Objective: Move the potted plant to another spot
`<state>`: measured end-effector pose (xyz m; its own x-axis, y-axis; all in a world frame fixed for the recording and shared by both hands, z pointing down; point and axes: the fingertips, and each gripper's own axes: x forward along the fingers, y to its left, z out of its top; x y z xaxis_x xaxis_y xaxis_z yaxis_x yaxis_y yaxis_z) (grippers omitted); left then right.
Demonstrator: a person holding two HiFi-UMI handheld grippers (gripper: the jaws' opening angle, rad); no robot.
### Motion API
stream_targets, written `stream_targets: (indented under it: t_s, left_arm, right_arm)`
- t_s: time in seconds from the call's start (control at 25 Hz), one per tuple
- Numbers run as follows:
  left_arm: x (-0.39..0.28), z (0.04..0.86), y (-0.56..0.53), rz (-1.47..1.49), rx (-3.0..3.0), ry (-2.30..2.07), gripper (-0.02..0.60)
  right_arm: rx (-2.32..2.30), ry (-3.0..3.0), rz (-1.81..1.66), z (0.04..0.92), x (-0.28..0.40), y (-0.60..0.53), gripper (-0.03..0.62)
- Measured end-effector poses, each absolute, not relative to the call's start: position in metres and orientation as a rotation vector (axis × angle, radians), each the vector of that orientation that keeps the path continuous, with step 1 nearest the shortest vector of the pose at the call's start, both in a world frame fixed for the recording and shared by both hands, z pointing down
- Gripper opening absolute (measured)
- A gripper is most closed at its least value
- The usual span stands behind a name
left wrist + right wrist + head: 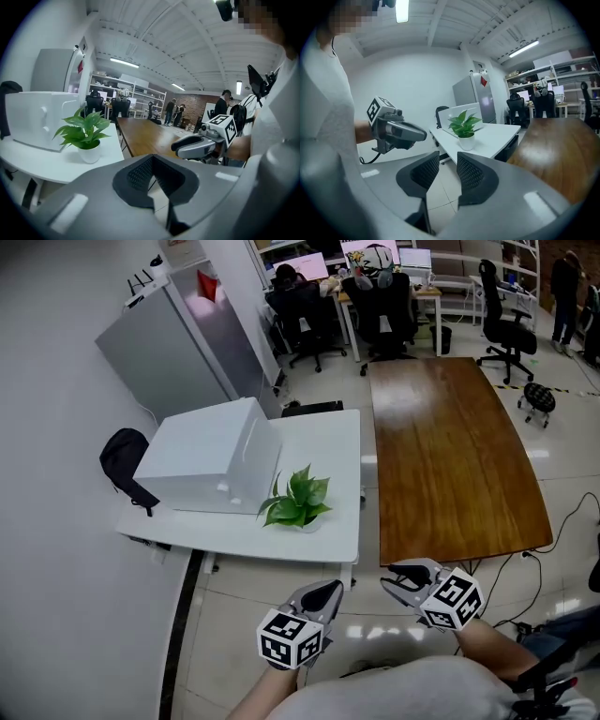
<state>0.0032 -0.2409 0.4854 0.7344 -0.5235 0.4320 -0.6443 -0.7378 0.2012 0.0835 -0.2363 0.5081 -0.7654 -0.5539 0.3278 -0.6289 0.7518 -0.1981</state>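
The potted plant [298, 501] stands on the desk [330, 448] beside the box [211, 456], left of the long table [450, 456].

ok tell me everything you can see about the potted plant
The potted plant has broad green leaves fanning from a small round white pot. It stands upright near the front edge of the white table, by a corner of a big white box. Only the table visibly touches it.

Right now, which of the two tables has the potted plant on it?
The white table, left of the brown wooden table in the head view. The potted plant stands near its front edge, beside the white box.
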Motion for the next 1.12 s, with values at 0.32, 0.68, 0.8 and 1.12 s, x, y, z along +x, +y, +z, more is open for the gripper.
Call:
stream_targets:
  t_s: [0.32,0.68,0.8,1.12]
  left_arm:
    - [-0.037,0.48,-0.263,0.484,2.573,-0.974,-0.003]
    - [-0.116,0.487,-0.267,0.467,2.484,-1.1,-0.003]
    - [-0.149,0.494,-0.265,0.456,2.437,-1.166,-0.003]
    - [-0.221,0.498,-0.243,0.437,2.328,-1.315,-0.003]
  right_arm:
    - [0.835,-2.627,0.338,0.535,0.04,-0.279,0.138]
    - [0.835,-2.549,0.301,0.564,-0.005,-0.338,0.27]
    - [0.869,-2.537,0.303,0.572,-0.018,-0.364,0.304]
    - [0.969,-2.483,0.307,0.608,-0.047,-0.429,0.413]
